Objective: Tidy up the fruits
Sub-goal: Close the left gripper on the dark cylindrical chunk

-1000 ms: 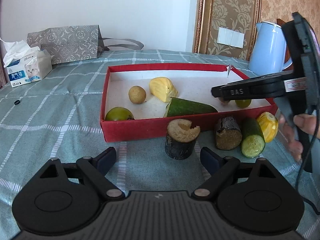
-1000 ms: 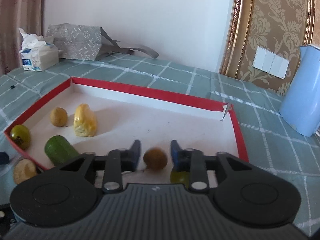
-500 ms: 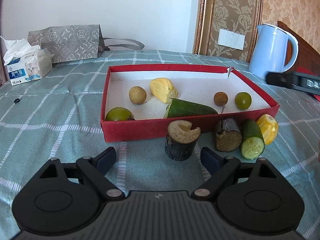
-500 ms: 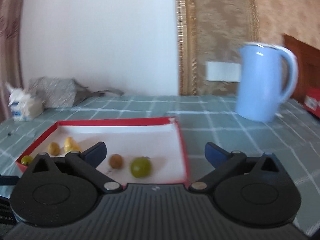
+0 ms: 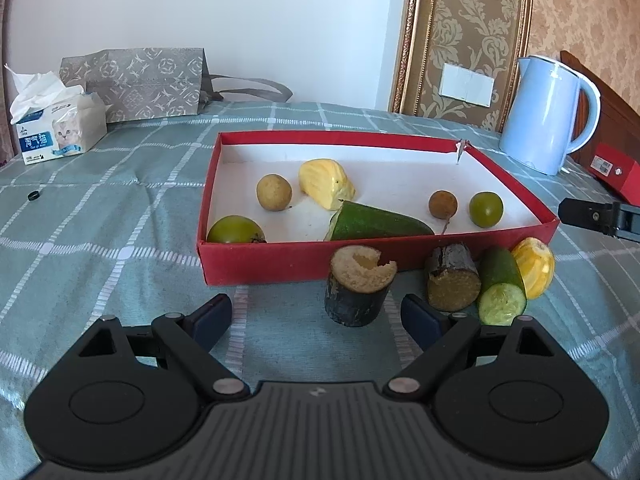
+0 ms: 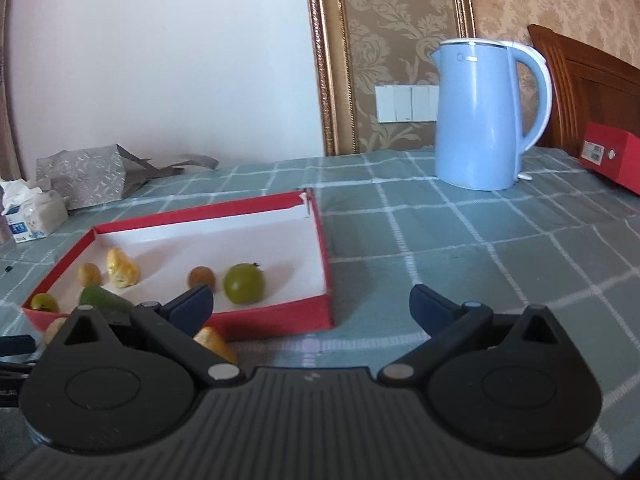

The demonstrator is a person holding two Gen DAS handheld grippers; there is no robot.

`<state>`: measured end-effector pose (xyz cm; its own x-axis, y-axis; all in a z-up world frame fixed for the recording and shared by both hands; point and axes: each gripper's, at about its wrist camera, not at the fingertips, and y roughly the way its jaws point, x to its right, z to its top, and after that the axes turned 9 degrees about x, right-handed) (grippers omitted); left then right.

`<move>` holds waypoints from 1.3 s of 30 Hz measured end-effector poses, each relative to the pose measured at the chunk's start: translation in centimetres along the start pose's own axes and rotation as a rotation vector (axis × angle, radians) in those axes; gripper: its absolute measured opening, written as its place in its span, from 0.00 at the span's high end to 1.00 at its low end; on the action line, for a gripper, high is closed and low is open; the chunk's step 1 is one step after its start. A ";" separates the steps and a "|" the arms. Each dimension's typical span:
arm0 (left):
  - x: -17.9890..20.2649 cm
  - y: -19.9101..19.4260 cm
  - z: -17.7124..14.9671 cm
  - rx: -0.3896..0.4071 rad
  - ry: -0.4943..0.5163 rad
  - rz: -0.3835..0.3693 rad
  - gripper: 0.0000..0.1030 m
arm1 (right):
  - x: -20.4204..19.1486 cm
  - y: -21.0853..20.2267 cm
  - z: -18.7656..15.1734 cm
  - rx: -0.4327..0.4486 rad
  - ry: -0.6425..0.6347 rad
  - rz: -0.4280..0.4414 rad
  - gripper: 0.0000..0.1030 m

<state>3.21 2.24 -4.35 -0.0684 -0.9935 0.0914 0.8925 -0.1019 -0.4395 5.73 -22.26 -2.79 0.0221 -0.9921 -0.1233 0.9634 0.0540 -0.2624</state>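
Observation:
A red box [image 5: 280, 258] with a white floor holds two brown round fruits [image 5: 443, 204], two green round fruits [image 5: 486, 209], a yellow piece [image 5: 325, 183] and a cucumber piece [image 5: 376, 227]. In front of it on the cloth stand a dark sugarcane stump [image 5: 356, 291], a second stump [image 5: 454, 282], a cucumber piece [image 5: 502, 286] and a yellow piece [image 5: 534, 267]. My left gripper [image 5: 316, 320] is open, just short of the near stump. My right gripper [image 6: 312, 306] is open and empty, right of the box [image 6: 280, 320].
A blue kettle [image 5: 546, 114] stands at the back right, with a red box [image 6: 612, 156] beside it. A tissue pack [image 5: 56, 128] and a grey paper bag [image 5: 136, 80] sit at the back left. A checked green cloth [image 5: 100, 220] covers the surface.
My right gripper let go of the brown round fruit in the box, opened and drew back to the right, out of the box. The left gripper has not moved.

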 end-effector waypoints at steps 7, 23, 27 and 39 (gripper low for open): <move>0.6 0.3 0.0 -0.003 -0.009 0.016 0.06 | -0.2 0.4 -0.3 -0.045 -0.011 -0.030 0.00; 2.5 1.4 0.1 -0.035 0.051 0.045 0.00 | -0.8 -0.5 -0.3 0.003 -0.029 -0.006 0.00; 2.5 1.5 0.3 -0.026 0.021 0.066 0.00 | -1.3 -0.9 0.0 0.027 -0.092 -0.031 0.00; 2.9 1.3 0.2 -0.015 0.056 0.047 0.17 | -1.5 -1.1 -0.2 0.040 -0.115 -0.044 0.00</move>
<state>4.26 -0.79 -4.44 -0.0518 -0.9985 0.0203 0.8884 -0.0554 -0.4556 4.63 -20.83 -2.48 0.0079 -1.0000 -0.0017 0.9740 0.0081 -0.2263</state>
